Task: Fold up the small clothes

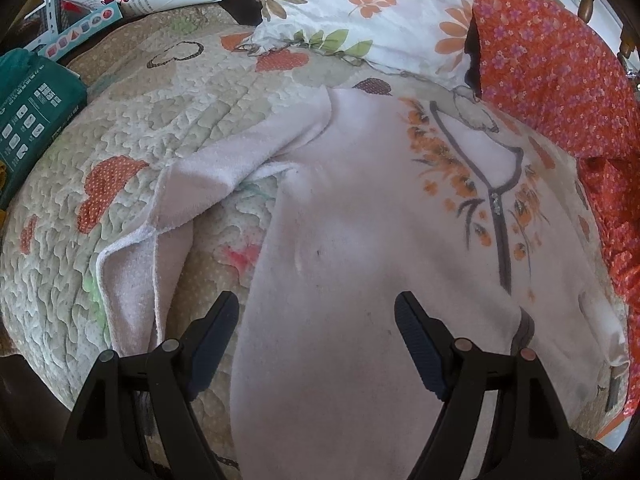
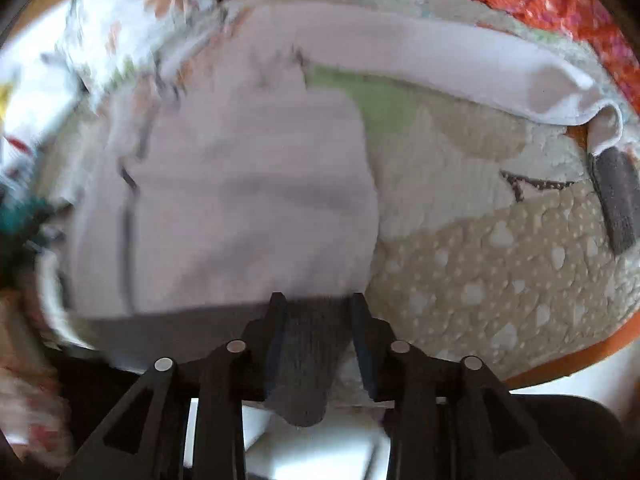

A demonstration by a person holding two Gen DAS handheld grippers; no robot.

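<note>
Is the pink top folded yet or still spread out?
Mostly spread. The pink top lies flat on the quilt, its sleeve out sideways, only crumpled.

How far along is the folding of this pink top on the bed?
Early. The top lies spread on the quilt, with one sleeve bent partly back. The right gripper has the grey hem between its jaws, not clearly pinched. The left gripper hovers open. Sleeves and body are left to fold.

Pale pink garment (image 1: 340,240) lies on quilted bedspread (image 1: 120,128).
</note>
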